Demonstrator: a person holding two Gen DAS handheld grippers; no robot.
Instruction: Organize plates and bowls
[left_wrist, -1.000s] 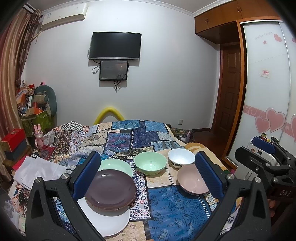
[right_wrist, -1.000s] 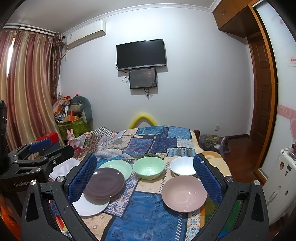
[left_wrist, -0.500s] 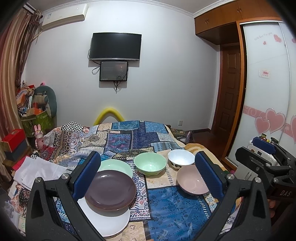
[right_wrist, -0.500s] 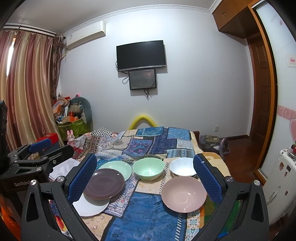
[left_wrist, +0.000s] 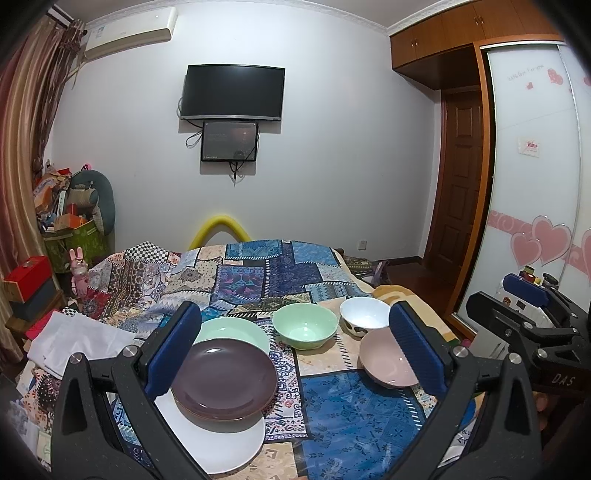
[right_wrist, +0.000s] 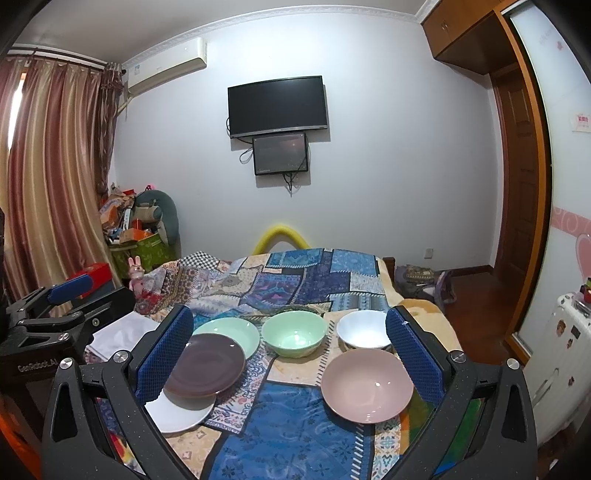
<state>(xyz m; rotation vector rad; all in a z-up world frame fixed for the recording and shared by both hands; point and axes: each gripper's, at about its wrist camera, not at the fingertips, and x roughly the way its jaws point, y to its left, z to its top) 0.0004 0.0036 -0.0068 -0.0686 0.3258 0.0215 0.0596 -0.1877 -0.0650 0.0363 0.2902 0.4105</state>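
On the patchwork bedspread (left_wrist: 332, 417) a purple plate (left_wrist: 223, 378) rests on a white plate (left_wrist: 229, 446), with a pale green plate (left_wrist: 236, 330) behind. To the right stand a green bowl (left_wrist: 304, 326), a white bowl (left_wrist: 364, 314) and a pink bowl (left_wrist: 386, 363). The same dishes show in the right wrist view: purple plate (right_wrist: 205, 365), white plate (right_wrist: 177, 413), green plate (right_wrist: 231, 332), green bowl (right_wrist: 293, 332), white bowl (right_wrist: 364, 334), pink bowl (right_wrist: 365, 384). My left gripper (left_wrist: 295, 356) and right gripper (right_wrist: 290, 356) are both open and empty, above the near edge.
A white folded cloth (left_wrist: 74, 345) lies left of the plates. Cluttered boxes and a basket (left_wrist: 70, 229) stand at the far left by the curtain (right_wrist: 48, 184). A wardrobe with heart stickers (left_wrist: 535, 221) and a wooden door (left_wrist: 461, 177) are at the right.
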